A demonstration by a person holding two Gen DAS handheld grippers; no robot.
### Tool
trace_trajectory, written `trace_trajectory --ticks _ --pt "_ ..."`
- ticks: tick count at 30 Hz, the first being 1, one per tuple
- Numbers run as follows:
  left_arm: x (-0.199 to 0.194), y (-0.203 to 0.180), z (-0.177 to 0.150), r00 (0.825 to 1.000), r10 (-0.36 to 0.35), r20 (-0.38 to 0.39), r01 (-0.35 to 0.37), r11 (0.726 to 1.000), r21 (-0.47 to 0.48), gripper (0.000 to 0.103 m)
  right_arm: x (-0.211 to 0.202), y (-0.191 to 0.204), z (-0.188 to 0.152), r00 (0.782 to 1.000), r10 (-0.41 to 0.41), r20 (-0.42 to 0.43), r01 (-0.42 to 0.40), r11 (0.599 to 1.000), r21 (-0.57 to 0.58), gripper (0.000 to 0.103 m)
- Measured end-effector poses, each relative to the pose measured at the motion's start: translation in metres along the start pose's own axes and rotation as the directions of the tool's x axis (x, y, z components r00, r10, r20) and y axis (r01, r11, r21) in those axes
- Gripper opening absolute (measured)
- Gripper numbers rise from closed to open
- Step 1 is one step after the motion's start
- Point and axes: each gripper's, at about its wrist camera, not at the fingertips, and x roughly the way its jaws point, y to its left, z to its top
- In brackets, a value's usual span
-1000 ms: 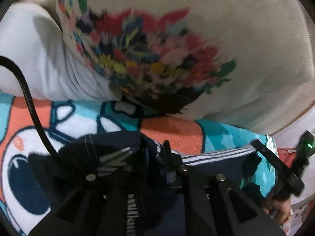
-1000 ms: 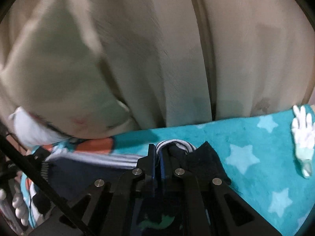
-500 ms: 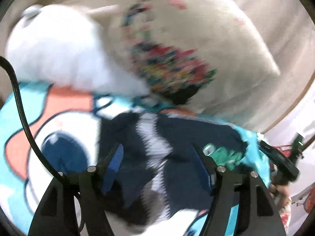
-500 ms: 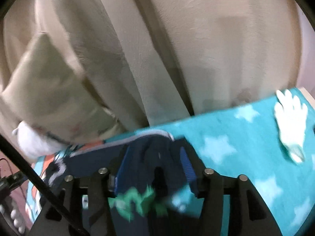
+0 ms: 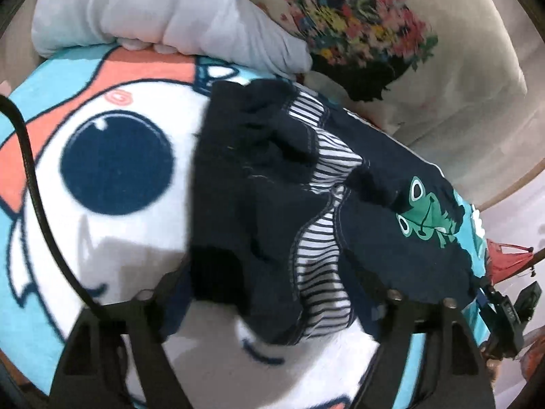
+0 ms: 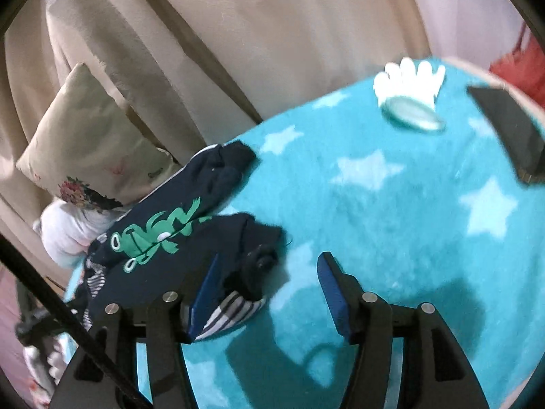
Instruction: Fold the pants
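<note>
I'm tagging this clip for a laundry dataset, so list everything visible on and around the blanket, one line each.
pants: one pair, navy with striped lining and a green frog print, crumpled on the blanket
blanket: one, teal with white stars and a big cartoon face, spread under everything
floral cushion: one, cream with a multicoloured flower print, behind the pants
white pillow: one, white, beside the floral cushion
glove: one, white, far side of the blanket
dark flat object: one, black, at the blanket's right edge; too blurred to identify
curtain: beige, backdrop
left hand-held gripper: black, jaws opening, astride the pants' near edge
right hand-held gripper: black with blue pads, jaws opening, over the pants' edge
</note>
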Motion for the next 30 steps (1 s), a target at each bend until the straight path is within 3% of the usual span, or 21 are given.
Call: trace_trajectory --ticks 3,5,6,7,8,11,15,23,27,30 --pt "0.003 -0.009 0.001 1.0 0.023 0.019 -0.023 1.0 0.006 0.085 0.018 0.009 -0.001 1.0 0.025 -0.004 -0.025 1.0 -0.007 0.066" --pt "0.005 -0.012 0.001 1.0 0.007 0.016 -0.007 1.0 0.011 0.058 0.025 0.018 -0.004 1.0 0.031 -0.004 -0.031 0.999 -0.013 0.066" --pt "0.007 -0.014 0.002 1.0 0.015 0.004 -0.015 1.0 0.018 0.022 0.027 0.024 -0.004 1.0 0.023 0.006 -0.023 0.999 -0.027 0.066" --pt "0.01 -0.014 0.002 1.0 0.004 -0.022 -0.003 1.0 0.016 0.015 0.029 0.03 -0.005 1.0 0.017 0.002 -0.017 0.999 -0.047 0.066" --pt "0.009 -0.013 0.003 1.0 -0.003 -0.023 0.003 1.0 0.006 0.015 0.031 0.034 -0.005 1.0 0.017 -0.006 -0.018 0.998 -0.064 0.065" --pt "-0.003 -0.011 0.003 1.0 0.0 -0.005 0.0 1.0 0.001 0.014 0.037 0.04 -0.008 0.996 0.079 -0.044 -0.082 0.993 -0.085 0.018" --pt "-0.031 -0.002 0.001 0.999 -0.039 0.014 0.039 0.999 -0.017 0.014 0.032 0.043 -0.013 0.993 0.103 -0.059 -0.108 0.991 -0.083 0.016" --pt "-0.062 0.019 -0.017 0.999 -0.041 0.022 0.042 0.999 -0.032 0.015 -0.012 0.047 -0.012 0.98 0.196 -0.041 -0.198 0.979 -0.056 0.015" --pt "-0.054 0.034 -0.034 0.998 -0.065 -0.011 0.064 0.996 -0.055 0.02 -0.018 0.04 -0.026 0.989 0.139 -0.048 -0.142 0.988 -0.063 0.016" --pt "-0.062 0.041 -0.044 0.999 -0.046 0.019 0.046 0.998 -0.044 0.023 -0.016 0.03 -0.04 0.995 0.063 -0.077 -0.068 0.996 -0.058 0.019"
